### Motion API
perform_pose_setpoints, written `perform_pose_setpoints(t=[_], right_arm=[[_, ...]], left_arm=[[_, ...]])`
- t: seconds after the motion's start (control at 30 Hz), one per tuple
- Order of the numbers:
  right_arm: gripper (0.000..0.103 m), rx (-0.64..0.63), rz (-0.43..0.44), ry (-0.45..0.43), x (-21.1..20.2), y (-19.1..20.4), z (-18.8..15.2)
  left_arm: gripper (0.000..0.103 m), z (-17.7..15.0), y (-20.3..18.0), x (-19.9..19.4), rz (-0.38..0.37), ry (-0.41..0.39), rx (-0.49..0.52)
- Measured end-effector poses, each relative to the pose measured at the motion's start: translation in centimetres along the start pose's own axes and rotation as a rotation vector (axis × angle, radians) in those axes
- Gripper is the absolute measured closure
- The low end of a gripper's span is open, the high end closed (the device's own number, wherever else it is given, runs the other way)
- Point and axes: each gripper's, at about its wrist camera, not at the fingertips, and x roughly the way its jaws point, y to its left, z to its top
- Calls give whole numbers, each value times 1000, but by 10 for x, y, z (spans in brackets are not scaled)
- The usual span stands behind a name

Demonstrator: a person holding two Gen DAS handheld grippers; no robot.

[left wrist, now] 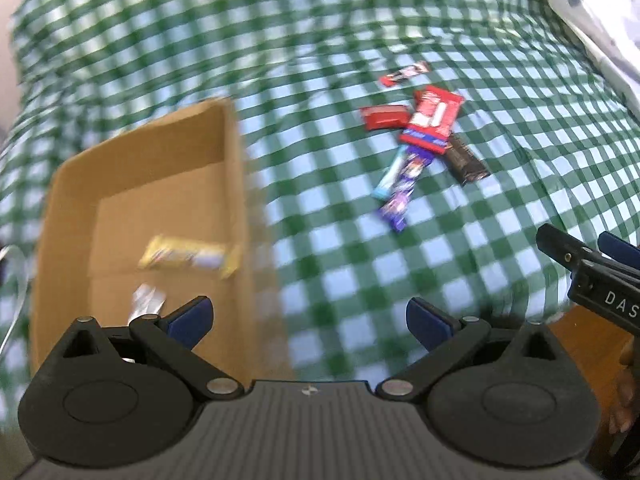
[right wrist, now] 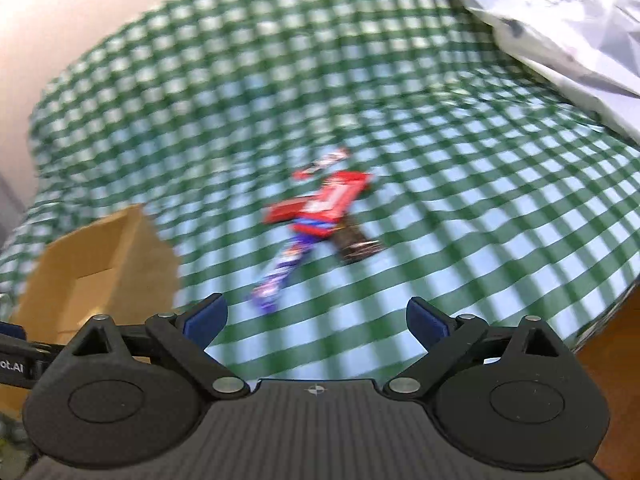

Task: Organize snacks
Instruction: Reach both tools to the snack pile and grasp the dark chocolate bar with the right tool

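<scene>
An open cardboard box (left wrist: pixel 224 168) lies on the green checked cloth at the left; it also shows in the right wrist view (right wrist: pixel 120 248). Inside it lie a yellow snack bar (left wrist: pixel 188 258) and a small silver wrapper (left wrist: pixel 146 300). A pile of snack bars lies on the cloth to the right: a red packet (left wrist: pixel 434 114), a small red bar (left wrist: pixel 384 117), a purple bar (left wrist: pixel 404 188), a dark brown bar (left wrist: pixel 466 160) and a thin red bar (left wrist: pixel 404 74). The pile is blurred in the right wrist view (right wrist: pixel 320 216). My left gripper (left wrist: pixel 310 320) is open and empty beside the box. My right gripper (right wrist: pixel 316 320) is open and empty, short of the pile; it also shows in the left wrist view (left wrist: pixel 580 248).
A crumpled white plastic bag (right wrist: pixel 560 20) lies at the far right of the cloth (left wrist: pixel 360 20). The cloth's near edge hangs over a brown table edge (right wrist: pixel 616 360) at the lower right. A pale wall (right wrist: pixel 60 20) stands behind at the left.
</scene>
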Motion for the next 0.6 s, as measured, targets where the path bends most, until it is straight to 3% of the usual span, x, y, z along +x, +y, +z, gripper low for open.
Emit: perform_pose_setpoints(t=[0.2, 0.33, 0.53, 0.6], right_arm=[[7, -27, -67, 61, 84, -31, 28], [7, -109, -76, 116, 145, -31, 39], [7, -218, -84, 195, 226, -27, 45], [1, -243, -78, 186, 241, -25, 48]], left_arm=[[0, 62, -40, 97, 16, 57, 92], [0, 81, -61, 151, 48, 109, 179], [0, 96, -70, 205, 7, 185, 230], [0, 104, -69, 215, -18, 198, 215]])
